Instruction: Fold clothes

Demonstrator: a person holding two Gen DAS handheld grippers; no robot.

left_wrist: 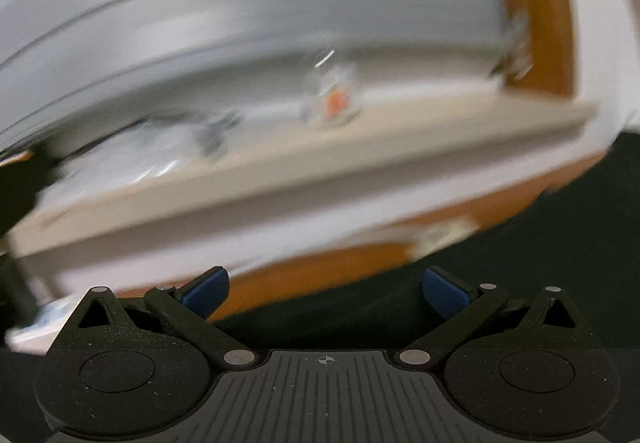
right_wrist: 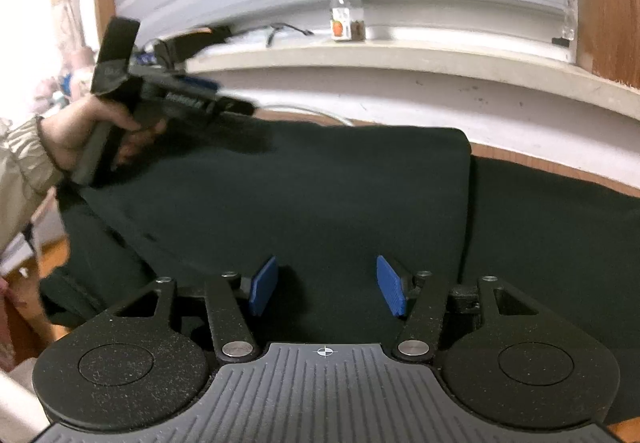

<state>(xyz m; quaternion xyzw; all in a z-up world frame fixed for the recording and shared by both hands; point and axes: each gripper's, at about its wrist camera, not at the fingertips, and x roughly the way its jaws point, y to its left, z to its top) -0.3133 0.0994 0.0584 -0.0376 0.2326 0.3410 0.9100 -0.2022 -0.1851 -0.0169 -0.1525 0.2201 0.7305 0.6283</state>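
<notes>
A dark green garment [right_wrist: 304, 203] lies spread across the desk [right_wrist: 560, 167], reaching its far edge; the right gripper [right_wrist: 326, 287] hovers over it, jaws spread and empty, while the left gripper [left_wrist: 326, 293], jaws also spread, holds nothing

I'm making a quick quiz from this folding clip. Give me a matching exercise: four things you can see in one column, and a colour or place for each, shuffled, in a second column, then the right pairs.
Things:
1. garment
2. bottle
3. right gripper pads
4. left gripper

Colour or place:
A. blue
B. standing on the pale ledge
C. dark green, spread flat
D. held in a hand, up at the left of the right wrist view

Pairs: 1-C, 2-B, 3-A, 4-D
</notes>
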